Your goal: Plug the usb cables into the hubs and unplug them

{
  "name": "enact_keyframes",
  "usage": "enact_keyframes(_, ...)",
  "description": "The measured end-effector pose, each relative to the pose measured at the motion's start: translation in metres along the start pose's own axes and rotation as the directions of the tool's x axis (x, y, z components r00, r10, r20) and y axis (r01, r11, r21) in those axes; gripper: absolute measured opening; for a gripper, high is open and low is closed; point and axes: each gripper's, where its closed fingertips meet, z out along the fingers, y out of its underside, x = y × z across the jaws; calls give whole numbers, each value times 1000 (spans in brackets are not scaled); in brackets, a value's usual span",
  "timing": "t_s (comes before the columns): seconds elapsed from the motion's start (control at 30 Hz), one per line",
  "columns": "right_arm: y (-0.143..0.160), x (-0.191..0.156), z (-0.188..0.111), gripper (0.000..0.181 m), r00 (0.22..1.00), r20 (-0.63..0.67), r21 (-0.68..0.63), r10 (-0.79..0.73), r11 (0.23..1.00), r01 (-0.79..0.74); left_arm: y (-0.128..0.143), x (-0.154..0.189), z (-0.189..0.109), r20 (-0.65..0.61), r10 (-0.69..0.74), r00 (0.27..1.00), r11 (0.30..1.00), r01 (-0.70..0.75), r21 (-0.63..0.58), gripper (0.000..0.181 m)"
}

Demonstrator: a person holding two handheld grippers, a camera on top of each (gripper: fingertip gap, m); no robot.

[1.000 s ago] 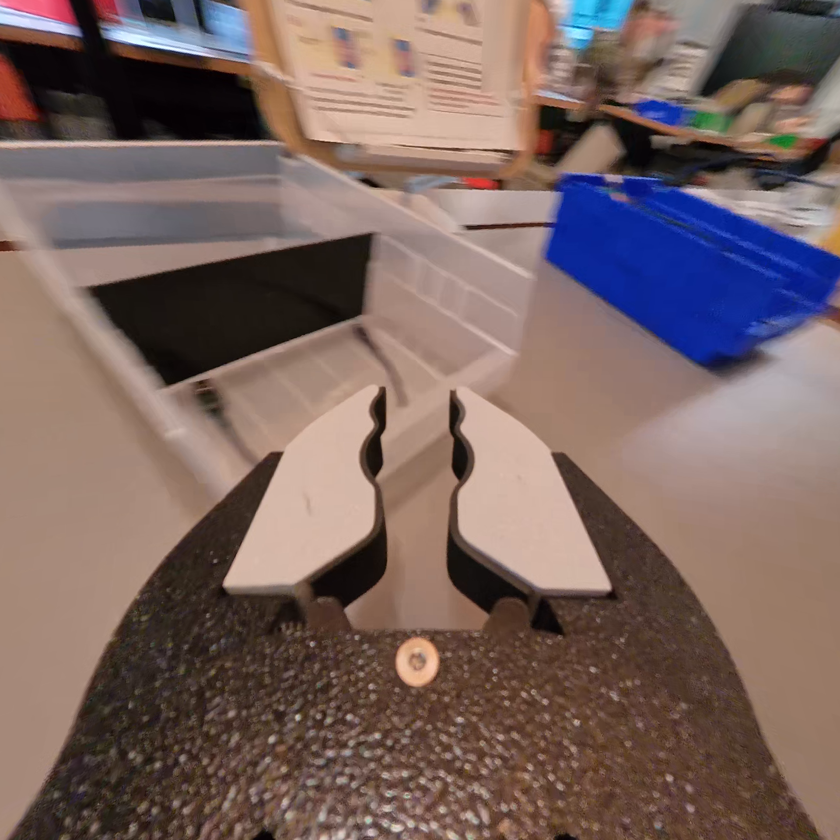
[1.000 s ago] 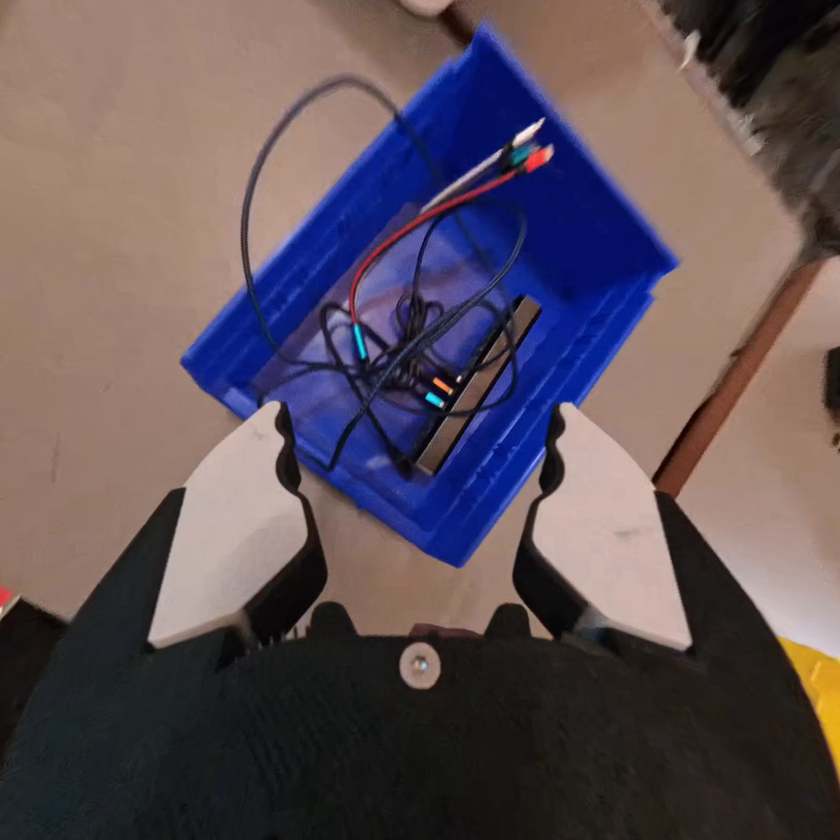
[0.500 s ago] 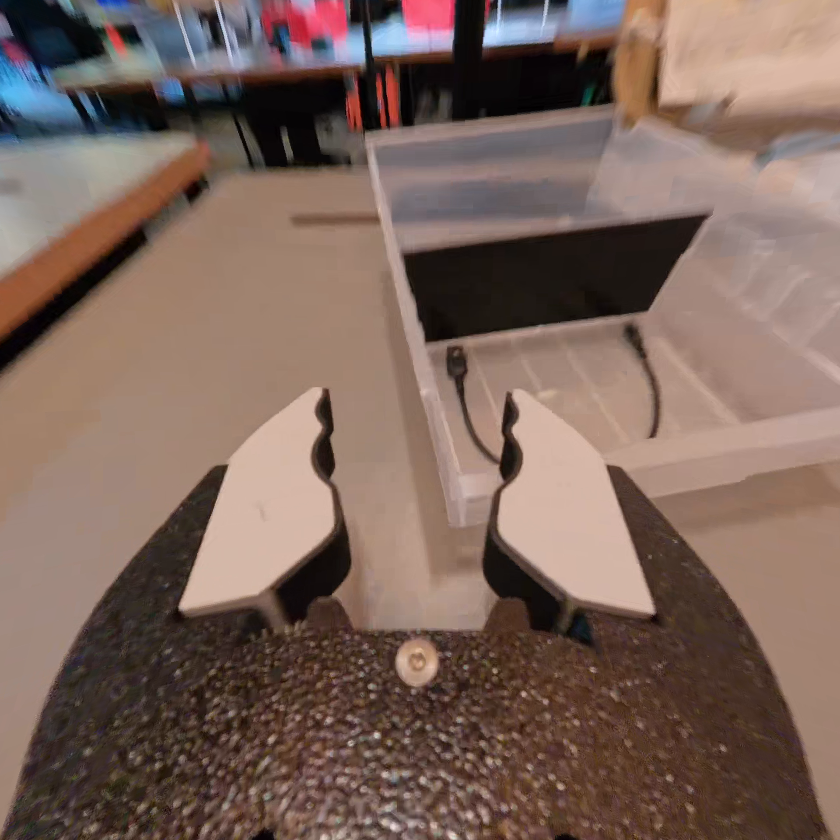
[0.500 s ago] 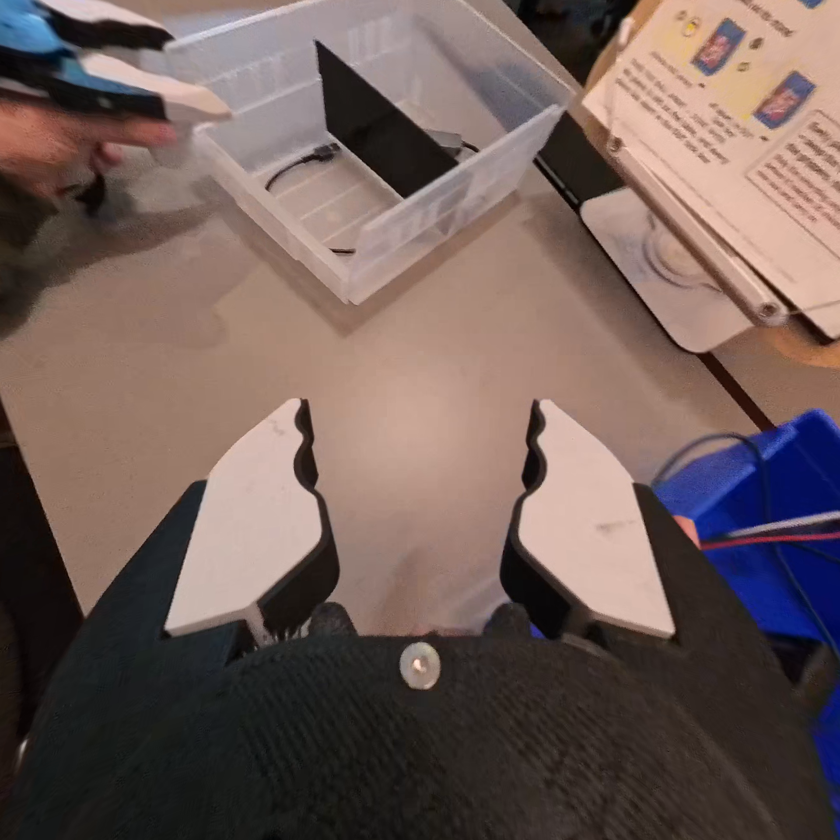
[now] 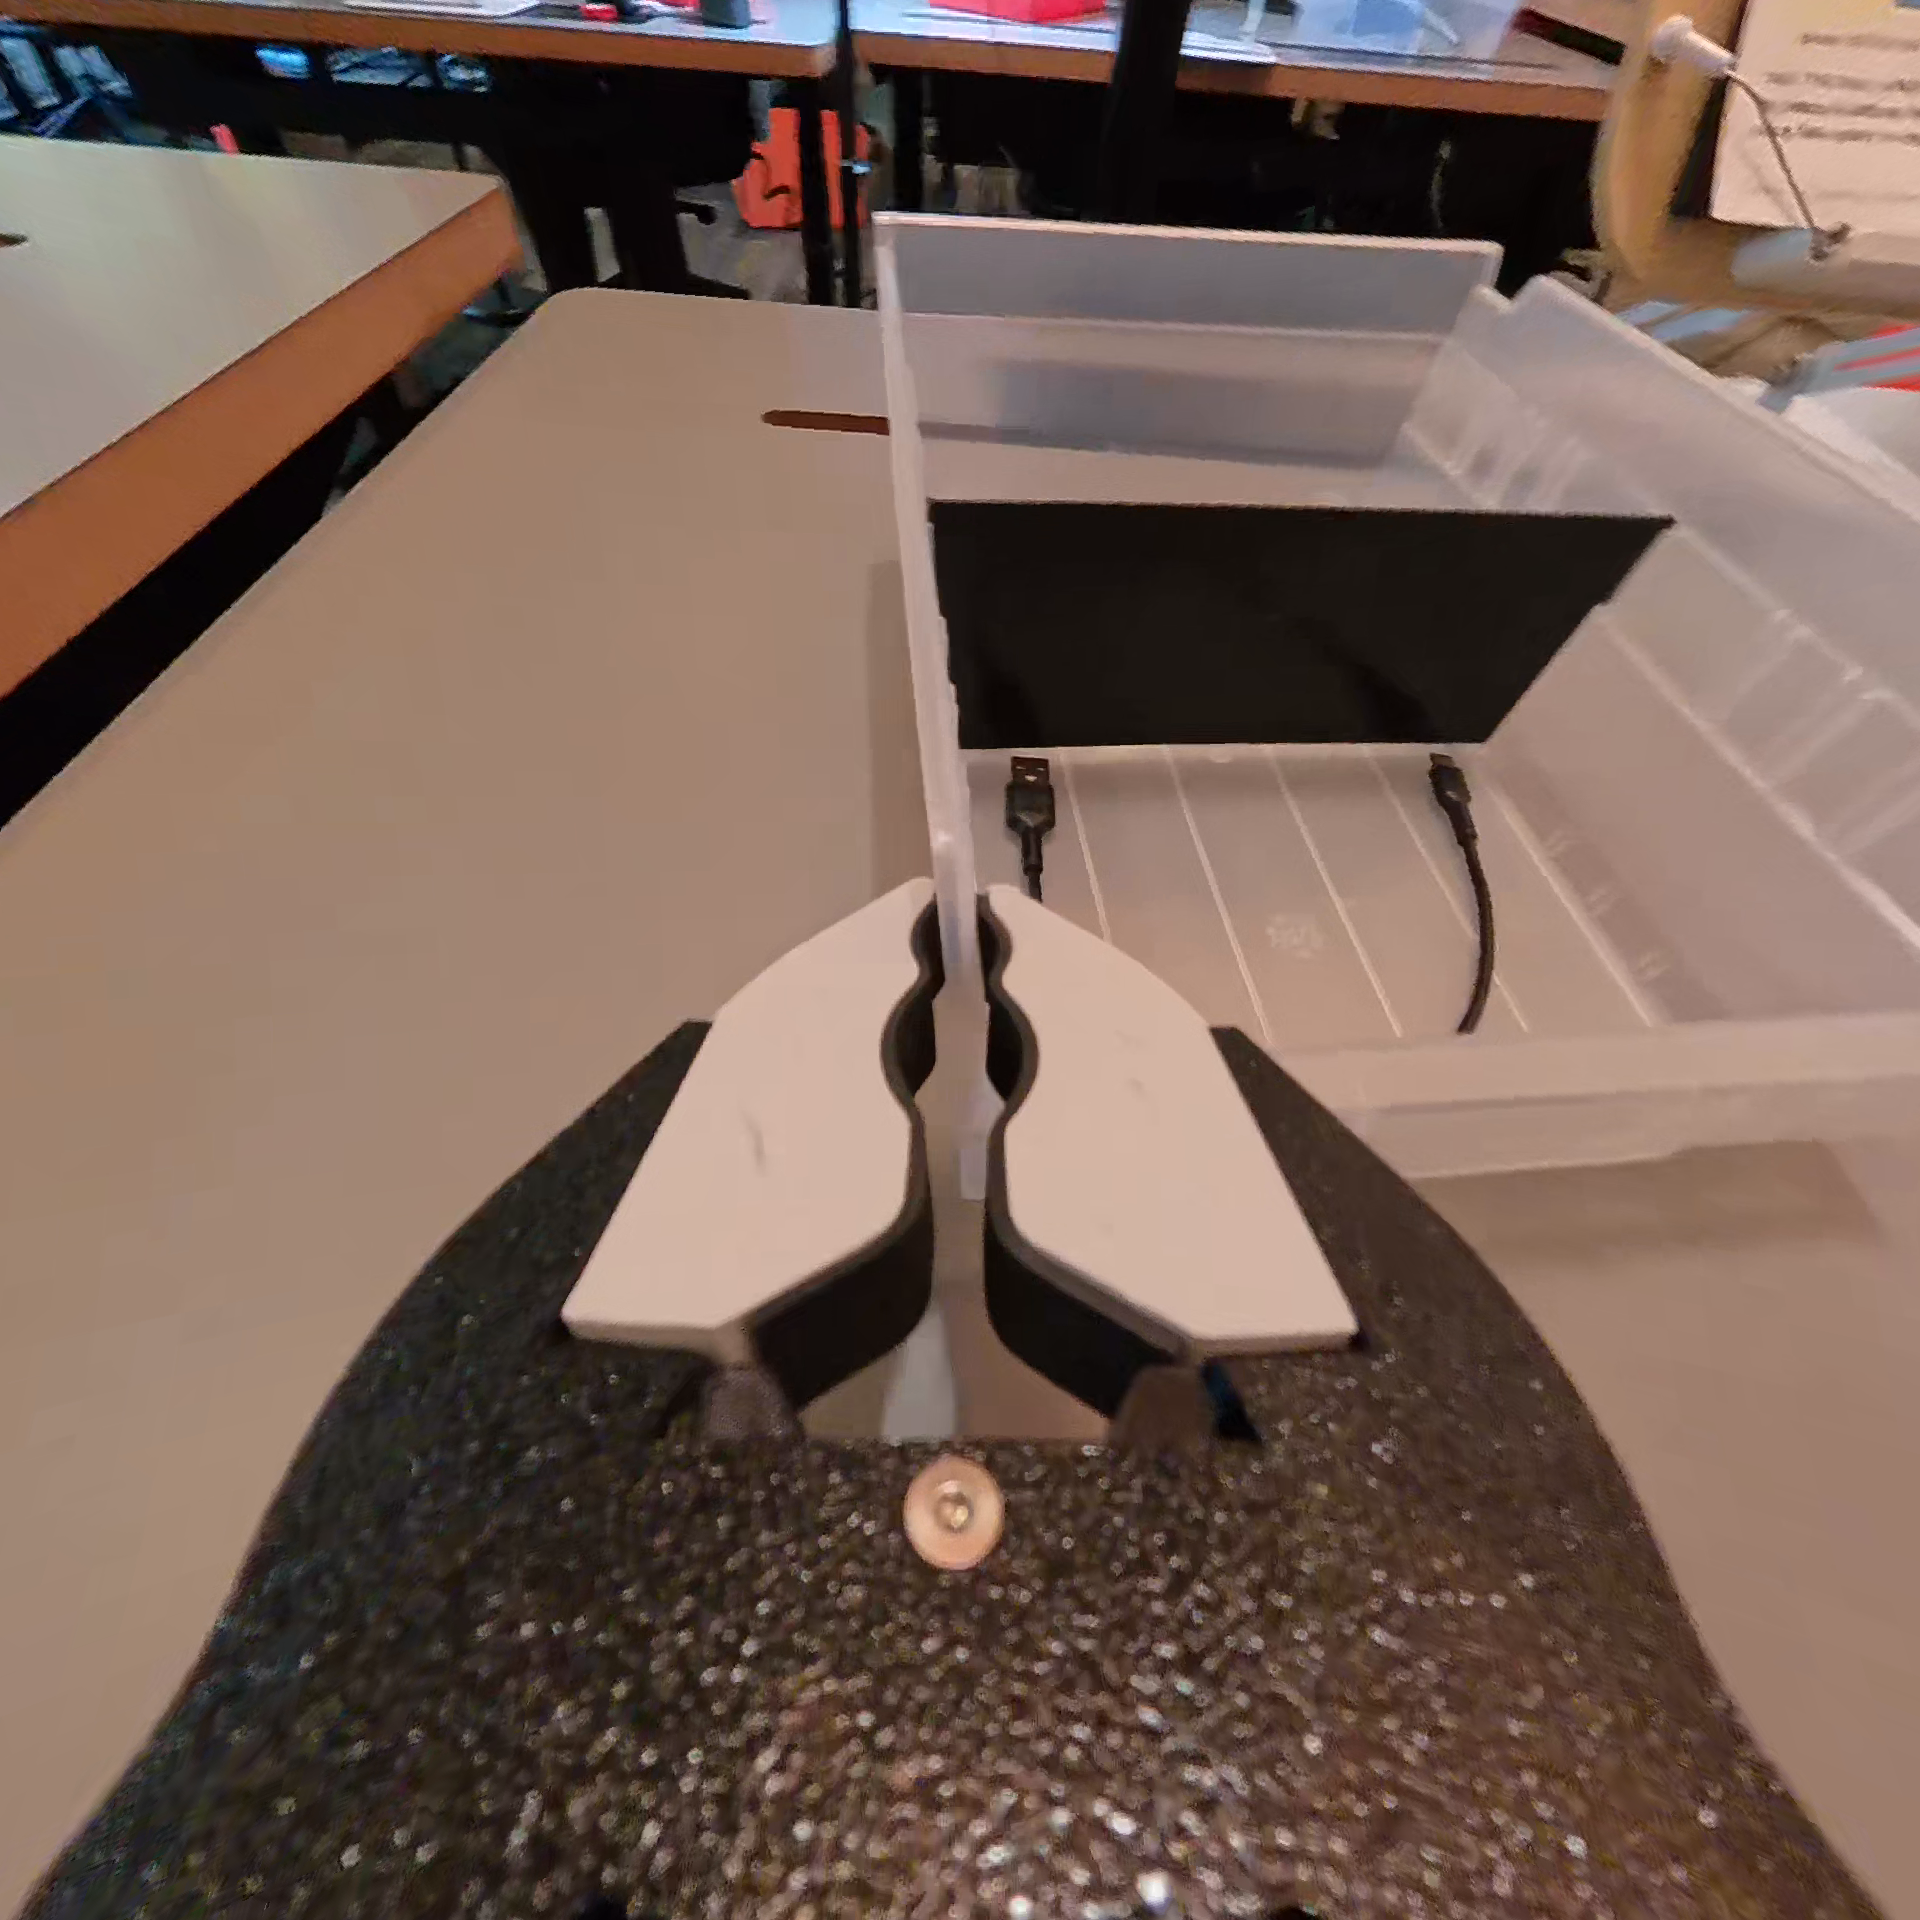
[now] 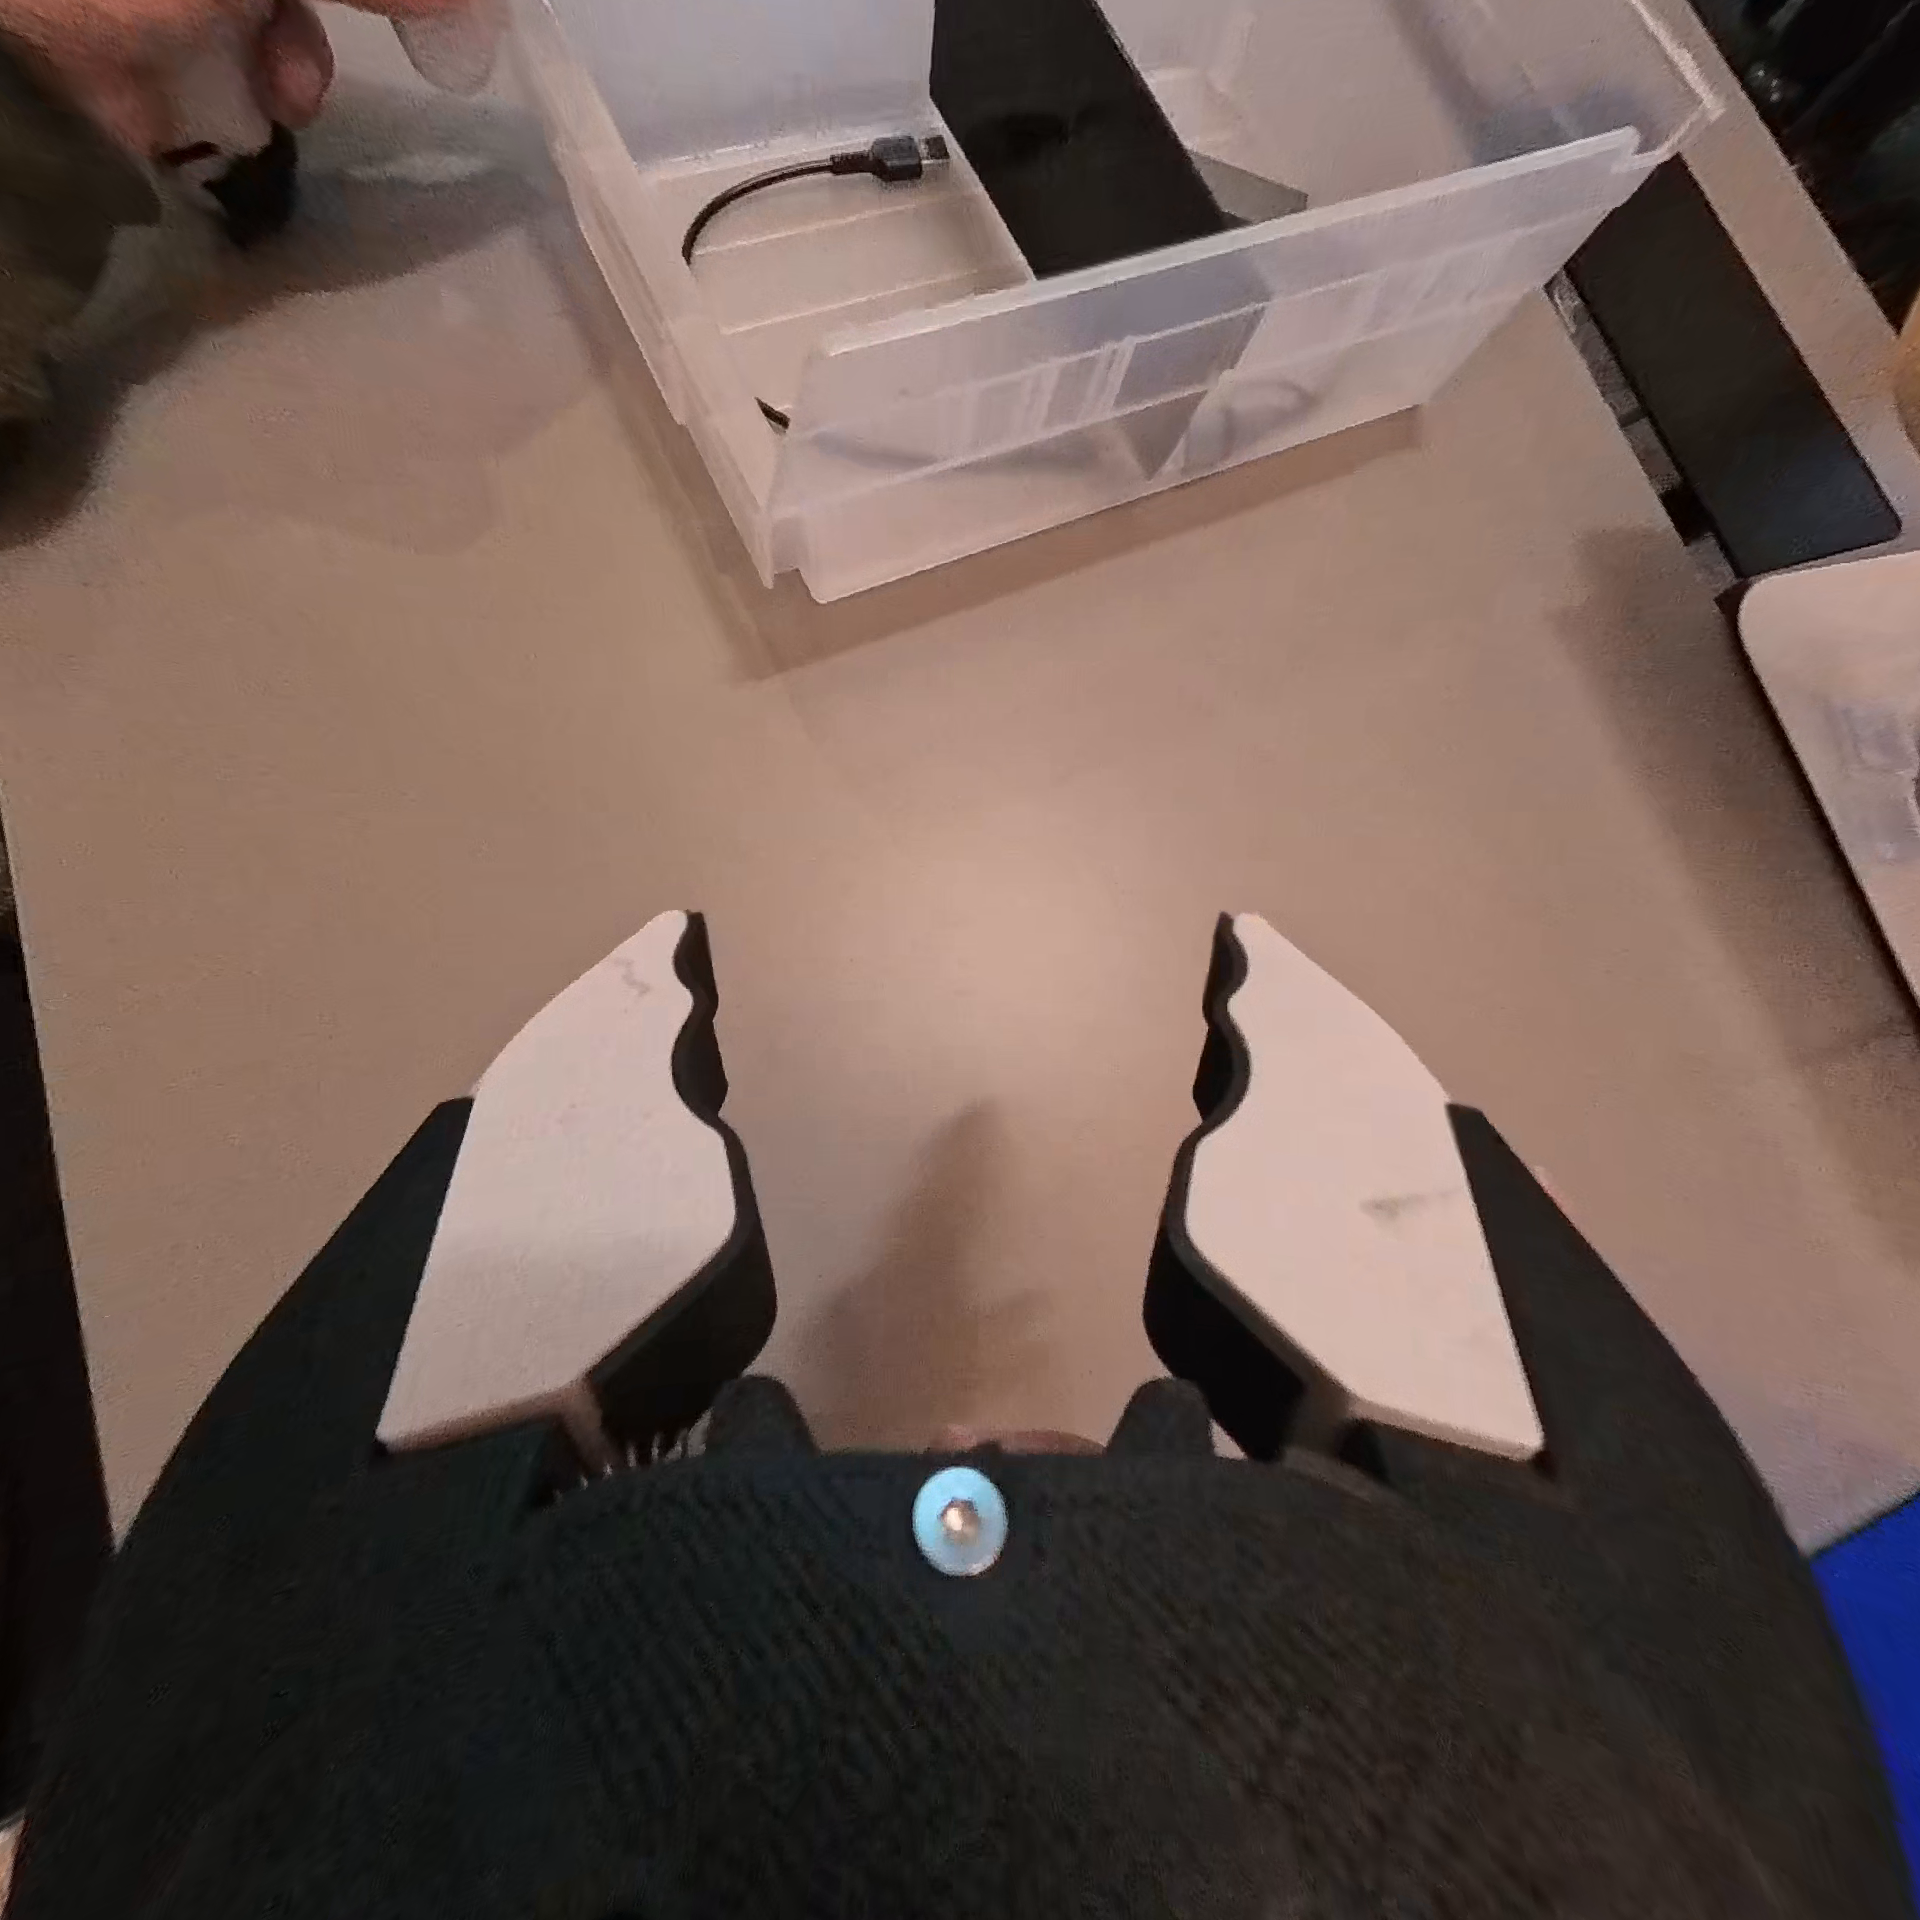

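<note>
A clear plastic bin [image 5: 1558, 1081] stands on the grey table [image 5: 520, 727], split by a black divider [image 5: 1247, 623]. A black usb cable [image 5: 1029, 821] lies in its near compartment, one plug by the left wall, the other end [image 5: 1455, 800] to the right. My left gripper [image 5: 956, 914] is shut on the near end of the bin's left wall [image 5: 914, 582]. My right gripper [image 6: 956, 935] is open and empty, above bare table, short of the bin [image 6: 1143, 416]. The cable [image 6: 831, 171] also shows there. No hub is in view.
A person's hand [image 6: 208, 52] shows at the bin's far left corner. A corner of a blue bin [image 6: 1870, 1600] is at the right edge, and a white stand base [image 6: 1839, 727] lies right of the table. A second table [image 5: 156, 312] stands to the left. About 35 centimeters separates my left fingertips from my right.
My left gripper swung from the blue bin to the clear bin and shut on its left wall. My right gripper turned from over the blue bin to face the clear bin, staying open.
</note>
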Motion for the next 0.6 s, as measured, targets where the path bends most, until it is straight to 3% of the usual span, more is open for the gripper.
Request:
enact_keyframes(0.13, -8, -11, 13, 90, 1000, 23, 13, -6, 1000, 6, -2, -3, -3, -41, -14, 999, 1000, 15, 13, 18)
enact_keyframes(0.17, -10, -13, 15, 90, 1000, 16, 25, -5, 1000, 5, -6, -5, -5, -27, -21, 999, 999, 22, 42, 31)
enact_keyframes(0.23, -12, -16, 15, 91, 1000, 4, 64, 5, 998, -5, -23, -4, -15, -24, -24, 999, 994, 26, 107, 40)
enact_keyframes(0.37, -6, -16, 4, 97, 999, -31, 181, 42, 983, -35, -62, 18, -40, -77, 32, 997, 980, -16, 201, 39)
enact_keyframes(0.5, 19, -14, -10, 102, 995, -44, 238, 88, 968, -75, -80, 59, -32, -162, 146, 976, 981, -122, 149, 36)
enact_keyframes(0.6, 34, -19, -19, 106, 994, -4, 297, 108, 950, -102, -95, 79, 9, -243, 342, 908, 935, -355, -10, 38)
